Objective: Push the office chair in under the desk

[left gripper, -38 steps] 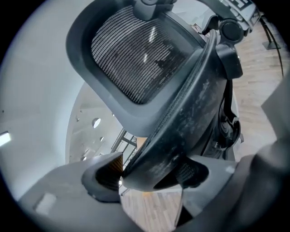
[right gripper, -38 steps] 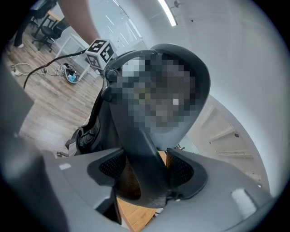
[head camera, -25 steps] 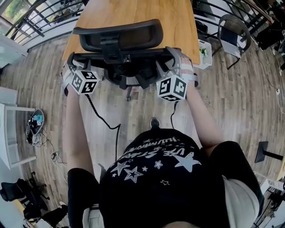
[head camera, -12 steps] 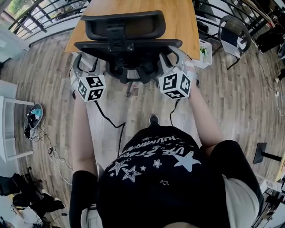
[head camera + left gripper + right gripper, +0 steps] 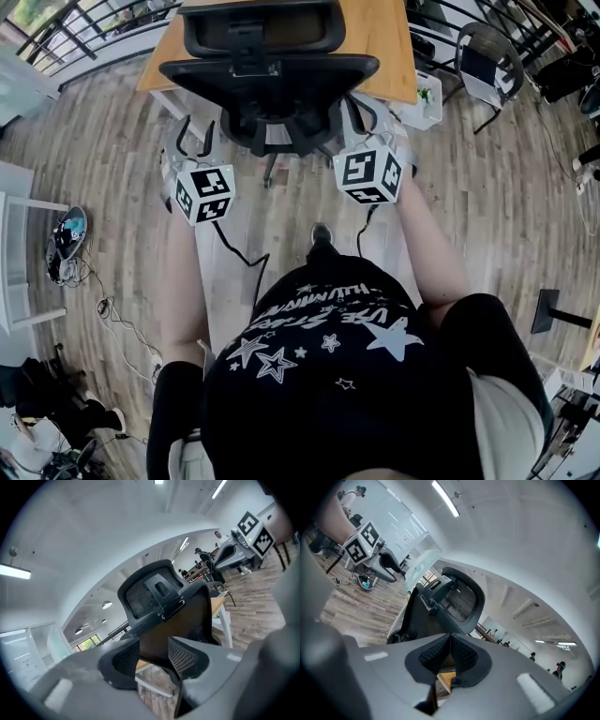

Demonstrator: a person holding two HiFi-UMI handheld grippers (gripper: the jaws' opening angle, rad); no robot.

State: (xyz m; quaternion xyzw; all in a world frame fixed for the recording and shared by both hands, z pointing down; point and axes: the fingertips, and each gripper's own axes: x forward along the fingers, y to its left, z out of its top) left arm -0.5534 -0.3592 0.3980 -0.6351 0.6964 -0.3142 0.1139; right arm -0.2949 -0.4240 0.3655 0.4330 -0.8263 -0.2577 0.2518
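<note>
Hiding seat of office chair [image 5: 269, 75]: backrest; desk [image 5: 380, 39] cropped @ top

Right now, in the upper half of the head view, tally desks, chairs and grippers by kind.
Desks: 1, wooden desk
Chairs: 2, office chair, metal-framed chair
Grippers: 2, left gripper, jaws just closing partway with nothing between them; right gripper, shut and empty
Total: 5

Chair [image 5: 272, 70] — farther under desk [image 5: 380, 47]
</note>
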